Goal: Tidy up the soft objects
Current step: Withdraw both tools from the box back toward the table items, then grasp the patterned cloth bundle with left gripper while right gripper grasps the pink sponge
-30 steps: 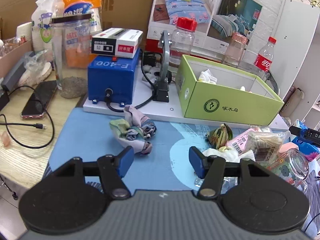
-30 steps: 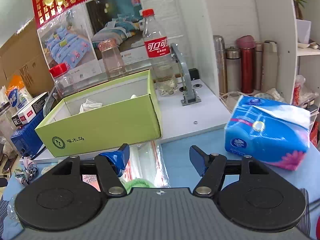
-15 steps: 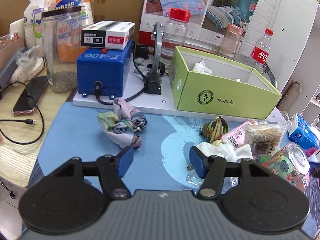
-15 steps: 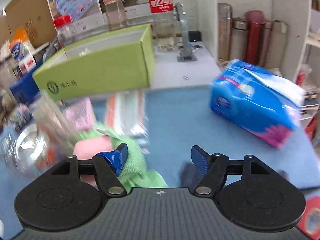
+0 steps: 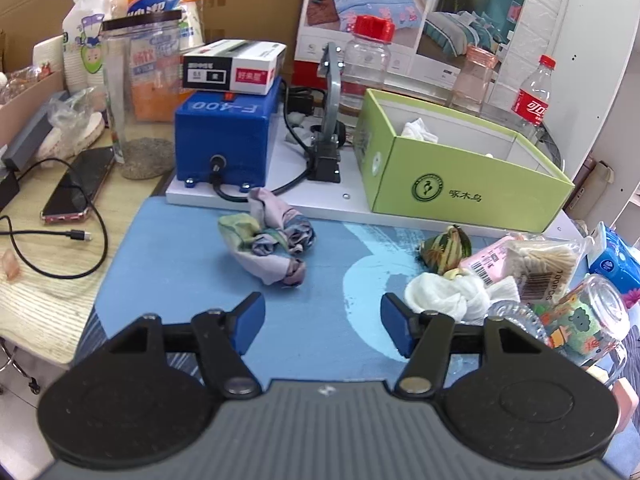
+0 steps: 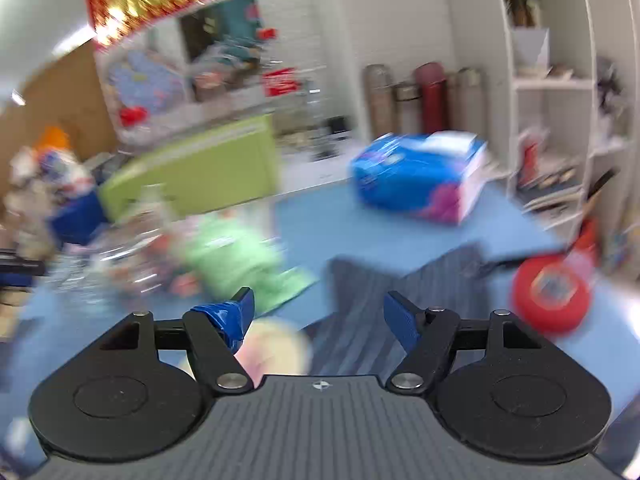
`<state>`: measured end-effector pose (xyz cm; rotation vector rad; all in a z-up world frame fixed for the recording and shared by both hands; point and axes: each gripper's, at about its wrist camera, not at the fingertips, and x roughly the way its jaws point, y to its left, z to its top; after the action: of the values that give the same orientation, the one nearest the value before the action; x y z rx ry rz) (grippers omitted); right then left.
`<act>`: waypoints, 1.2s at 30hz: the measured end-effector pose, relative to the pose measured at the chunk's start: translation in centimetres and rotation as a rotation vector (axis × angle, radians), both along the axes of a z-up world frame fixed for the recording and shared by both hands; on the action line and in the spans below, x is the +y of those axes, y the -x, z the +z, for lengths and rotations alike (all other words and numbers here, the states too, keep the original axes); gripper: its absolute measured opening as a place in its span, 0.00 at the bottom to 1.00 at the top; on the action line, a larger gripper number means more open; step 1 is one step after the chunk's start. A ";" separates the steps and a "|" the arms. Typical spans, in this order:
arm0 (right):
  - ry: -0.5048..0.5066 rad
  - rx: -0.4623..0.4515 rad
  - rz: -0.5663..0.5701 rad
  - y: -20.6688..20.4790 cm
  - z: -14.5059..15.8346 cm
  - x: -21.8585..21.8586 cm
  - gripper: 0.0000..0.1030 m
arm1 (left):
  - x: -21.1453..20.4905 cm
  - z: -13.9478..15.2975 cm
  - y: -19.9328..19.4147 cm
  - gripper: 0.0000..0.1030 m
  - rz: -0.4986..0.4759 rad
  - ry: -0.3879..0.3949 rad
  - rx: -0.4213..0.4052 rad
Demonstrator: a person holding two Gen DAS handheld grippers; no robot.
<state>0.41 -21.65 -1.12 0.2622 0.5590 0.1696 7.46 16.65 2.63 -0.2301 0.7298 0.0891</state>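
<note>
A little white cloth (image 5: pixel 420 130) lies in the green box (image 5: pixel 472 184), while the patterned cloth (image 5: pixel 272 248), white rag (image 5: pixel 444 296) and green towel (image 6: pixel 240 264) wait on the counter (image 5: pixel 192 264), with both the left gripper (image 5: pixel 322 322) and right gripper (image 6: pixel 318 320) empty, fingers apart.

A crumpled pastel patchwork cloth (image 5: pixel 270 246) lies bunched on the blue mat (image 5: pixel 180 264), just before the white platform. A wadded white cloth (image 5: pixel 448 298) sits to its right, touching a striped green-brown bundle (image 5: pixel 446 248). A green towel (image 6: pixel 236 264), blurred, lies rumpled. Another white cloth (image 5: pixel 420 130) rests inside the open green cardboard box (image 5: pixel 460 188).
</note>
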 end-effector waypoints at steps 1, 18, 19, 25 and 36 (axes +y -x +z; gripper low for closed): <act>-0.038 -0.004 0.049 1.1 -1.0 0.7 0.56 | 0.1 -0.1 -0.2 0.61 -0.001 0.005 0.004; 0.296 0.099 0.026 -3.2 -3.2 4.1 0.57 | 2.6 -1.6 -0.3 0.61 0.069 -0.045 0.066; 0.263 0.117 -0.004 -4.0 -3.1 3.3 0.57 | 2.9 -1.6 -0.6 0.61 0.076 -0.044 0.062; 0.003 0.111 -0.040 -4.8 -1.9 -0.2 0.57 | 3.8 -2.2 -5.0 0.63 0.054 -0.034 0.075; 0.052 0.143 -0.024 -3.1 -2.2 1.0 0.57 | 3.3 -4.8 -11.0 0.64 0.017 -0.150 0.140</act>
<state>3.55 -20.68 -3.31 0.2314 0.7004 0.1135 18.43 19.95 -2.14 -0.0870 0.8568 0.1770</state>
